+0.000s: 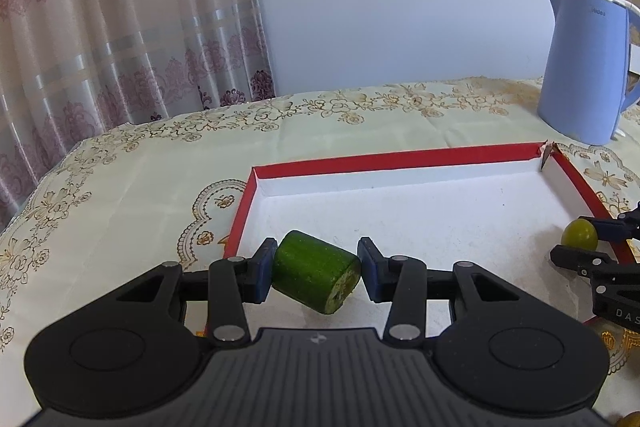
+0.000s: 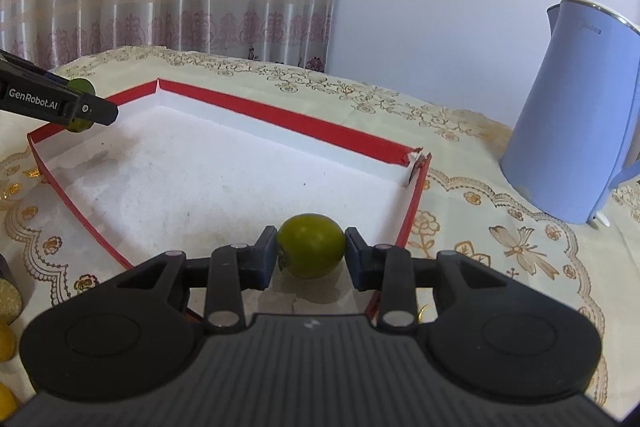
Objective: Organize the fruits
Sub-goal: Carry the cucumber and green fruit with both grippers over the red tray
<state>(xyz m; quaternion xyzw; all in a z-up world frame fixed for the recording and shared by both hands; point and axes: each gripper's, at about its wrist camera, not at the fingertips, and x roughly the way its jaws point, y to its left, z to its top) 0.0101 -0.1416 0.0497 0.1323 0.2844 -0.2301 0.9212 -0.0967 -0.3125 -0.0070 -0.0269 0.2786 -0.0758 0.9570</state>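
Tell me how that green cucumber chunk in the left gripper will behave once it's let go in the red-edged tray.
The cucumber chunk is a short cylinder held tilted, so it would probably roll on the tray unless it lands on a flat cut end. It looks solid and stiff between the left gripper pads. Its smooth skin may be a bit slippery.

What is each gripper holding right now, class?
Left gripper: shut on the cucumber piece.
Right gripper: shut on the green tomato.
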